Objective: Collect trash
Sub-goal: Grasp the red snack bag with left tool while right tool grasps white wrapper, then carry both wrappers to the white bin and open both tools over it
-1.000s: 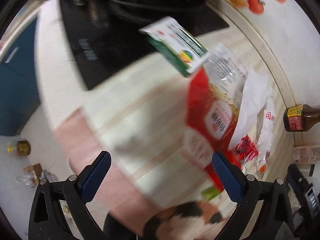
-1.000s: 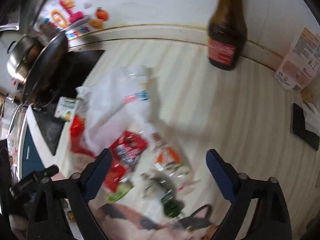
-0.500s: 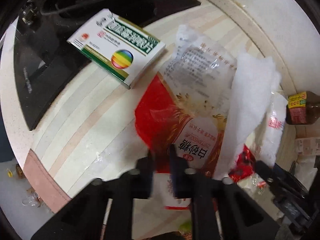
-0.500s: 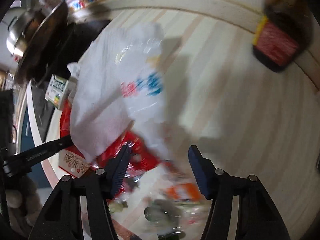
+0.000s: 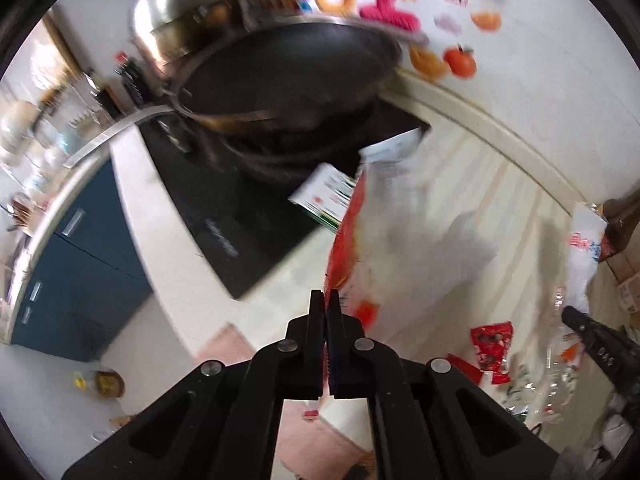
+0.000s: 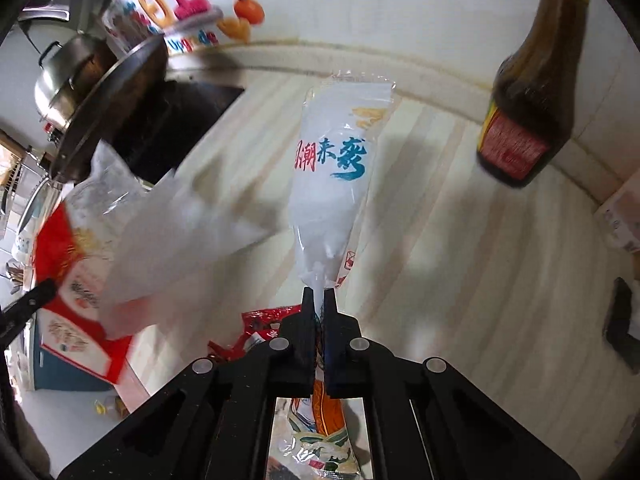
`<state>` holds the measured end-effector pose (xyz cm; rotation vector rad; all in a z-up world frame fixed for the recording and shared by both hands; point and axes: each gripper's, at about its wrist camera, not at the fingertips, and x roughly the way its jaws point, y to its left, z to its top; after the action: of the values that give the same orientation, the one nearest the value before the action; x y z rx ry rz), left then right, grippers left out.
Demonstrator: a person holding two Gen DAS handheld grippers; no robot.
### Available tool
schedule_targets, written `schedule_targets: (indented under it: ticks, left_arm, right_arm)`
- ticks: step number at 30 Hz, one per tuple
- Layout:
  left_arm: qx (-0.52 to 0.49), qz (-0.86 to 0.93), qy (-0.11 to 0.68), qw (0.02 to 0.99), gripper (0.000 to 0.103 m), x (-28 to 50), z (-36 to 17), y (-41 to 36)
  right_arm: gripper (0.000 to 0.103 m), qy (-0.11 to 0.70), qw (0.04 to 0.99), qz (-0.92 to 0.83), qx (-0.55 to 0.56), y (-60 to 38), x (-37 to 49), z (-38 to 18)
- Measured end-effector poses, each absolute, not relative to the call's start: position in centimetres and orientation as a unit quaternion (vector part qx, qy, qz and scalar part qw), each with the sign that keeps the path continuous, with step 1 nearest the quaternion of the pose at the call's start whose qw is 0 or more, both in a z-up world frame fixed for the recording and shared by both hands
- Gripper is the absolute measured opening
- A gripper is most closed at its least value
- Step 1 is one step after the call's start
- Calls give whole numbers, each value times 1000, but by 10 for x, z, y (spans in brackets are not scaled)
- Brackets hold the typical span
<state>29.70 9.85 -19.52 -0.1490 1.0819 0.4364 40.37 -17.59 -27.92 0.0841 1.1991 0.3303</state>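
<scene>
My left gripper [image 5: 327, 300] is shut on the edge of a red and clear food bag [image 5: 352, 232] and holds it up off the counter; a white paper sheet [image 5: 424, 240] hangs with it. The same bag [image 6: 68, 280] shows at the left of the right wrist view. My right gripper [image 6: 319, 298] is shut on a white plastic wrapper with red and blue lettering [image 6: 336, 172], lifted upright above the counter. A small red wrapper [image 5: 492, 344] and clear wrappers [image 5: 560, 364] lie on the striped counter. A green and white box [image 5: 326, 196] lies by the stove.
A black wok [image 5: 288, 76] and a steel pot [image 5: 180, 20] sit on the black stove [image 5: 224, 220] at the back left. A brown sauce bottle [image 6: 532, 100] stands by the wall. A carton [image 6: 624, 216] and a black object [image 6: 620, 320] are at the right.
Both grippers went from open to shut. The left one took hold of the red bag and lifted it; the right one closed on the white wrapper and raised it.
</scene>
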Motion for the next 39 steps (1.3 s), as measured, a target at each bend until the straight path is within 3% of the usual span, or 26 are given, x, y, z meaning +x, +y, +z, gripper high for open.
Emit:
schedule_targets:
  ticks: [23, 31, 39]
  left_arm:
    - [-135, 272, 421, 855, 0, 178, -112, 148]
    - [-169, 326, 417, 831, 0, 87, -123, 196]
    - [-225, 386, 433, 783, 0, -15, -166, 251]
  right_arm:
    - [1, 500, 822, 267, 53, -116, 342, -182]
    - [1, 514, 792, 329, 15, -36, 273, -184]
    - [1, 533, 741, 404, -60, 63, 182, -212]
